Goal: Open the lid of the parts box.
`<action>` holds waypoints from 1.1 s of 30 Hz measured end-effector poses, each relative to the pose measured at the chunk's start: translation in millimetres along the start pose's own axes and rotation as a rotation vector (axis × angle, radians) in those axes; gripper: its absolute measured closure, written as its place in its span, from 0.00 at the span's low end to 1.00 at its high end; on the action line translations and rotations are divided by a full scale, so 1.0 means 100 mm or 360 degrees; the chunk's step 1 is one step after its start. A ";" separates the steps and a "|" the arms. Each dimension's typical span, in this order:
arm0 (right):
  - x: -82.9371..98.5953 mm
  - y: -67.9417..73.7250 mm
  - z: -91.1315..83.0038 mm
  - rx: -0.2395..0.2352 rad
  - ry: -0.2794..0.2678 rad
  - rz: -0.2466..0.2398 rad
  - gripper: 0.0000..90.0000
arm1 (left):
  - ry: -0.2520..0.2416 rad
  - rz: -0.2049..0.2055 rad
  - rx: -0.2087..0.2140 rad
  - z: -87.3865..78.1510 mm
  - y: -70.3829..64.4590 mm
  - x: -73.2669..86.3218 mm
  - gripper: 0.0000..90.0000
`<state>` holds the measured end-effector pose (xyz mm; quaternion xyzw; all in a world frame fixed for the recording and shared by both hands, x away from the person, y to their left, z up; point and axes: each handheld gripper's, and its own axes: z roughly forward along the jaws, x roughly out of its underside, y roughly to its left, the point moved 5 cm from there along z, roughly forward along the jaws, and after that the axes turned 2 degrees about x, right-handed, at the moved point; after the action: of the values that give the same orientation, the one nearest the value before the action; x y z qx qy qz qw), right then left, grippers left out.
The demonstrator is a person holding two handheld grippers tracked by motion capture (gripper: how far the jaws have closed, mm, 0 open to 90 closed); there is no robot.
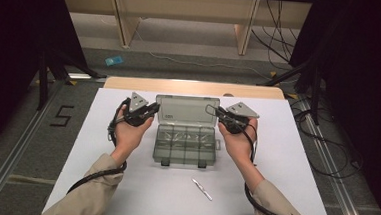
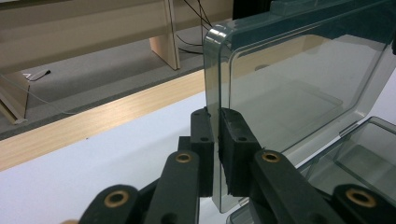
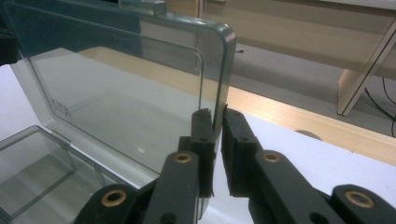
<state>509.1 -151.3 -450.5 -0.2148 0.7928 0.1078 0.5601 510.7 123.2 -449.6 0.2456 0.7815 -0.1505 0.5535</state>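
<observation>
Clear compartment box (image 1: 184, 144) at table centre, lid (image 1: 187, 110) raised upright behind tray. Left gripper (image 2: 214, 122) clamps lid's left edge, right gripper (image 3: 215, 122) its right edge. Tray looks empty, hard to tell. Small metal tool (image 1: 202, 188) lies near box's front, untouched. Lid up; loading prob. left.

Beside the box (image 1: 184, 144), a slim tool (image 1: 202, 188), perhaps a scalpel, too small to tell; lid (image 2: 299, 93) cut off at the edge
</observation>
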 end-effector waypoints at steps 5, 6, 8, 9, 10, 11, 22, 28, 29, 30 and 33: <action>0.01 -0.01 0.02 -0.0010 0.0010 -0.0014 0.93 | -0.0004 0.0005 0.0005 0.01 0.01 0.01 0.93; 0.02 0.00 0.02 -0.0016 0.0025 0.0000 0.93 | -0.0003 0.0007 0.0005 0.02 0.01 0.01 0.93; 0.03 0.00 0.03 -0.0012 0.0020 0.0007 0.93 | -0.0010 0.0001 0.0009 0.02 0.01 0.02 0.93; 0.03 -0.01 0.04 -0.0011 0.0017 0.0007 0.93 | -0.0009 0.0002 0.0012 0.03 0.02 0.02 0.93; 0.04 0.00 0.04 -0.0016 0.0024 0.0015 0.93 | -0.0009 0.0000 0.0012 0.03 0.02 0.03 0.93; 0.04 -0.01 0.05 -0.0002 0.0012 0.0010 0.93 | -0.0008 0.0001 0.0011 0.03 0.02 0.03 0.93; 0.08 -0.02 0.08 -0.0013 0.0030 -0.0004 0.93 | -0.0008 0.0003 0.0017 0.06 0.03 0.06 0.93; 0.10 -0.01 0.10 -0.0016 0.0052 0.0027 0.93 | -0.0001 -0.0023 0.0021 0.09 0.04 0.10 0.93; 0.10 -0.01 0.09 -0.0027 0.0060 0.0027 0.93 | 0.0004 -0.0023 0.0023 0.09 0.04 0.10 0.93; 0.10 -0.02 0.10 -0.0022 0.0064 0.0025 0.93 | 0.0007 -0.0026 0.0023 0.10 0.04 0.11 0.93; 0.11 -0.03 0.11 0.0005 0.0069 0.0010 0.93 | 0.0029 -0.0024 0.0021 0.11 0.04 0.14 0.92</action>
<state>516.5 -152.1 -464.1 -0.2138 0.8056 0.1035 0.5428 518.0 123.8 -466.5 0.2448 0.7873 -0.1576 0.5434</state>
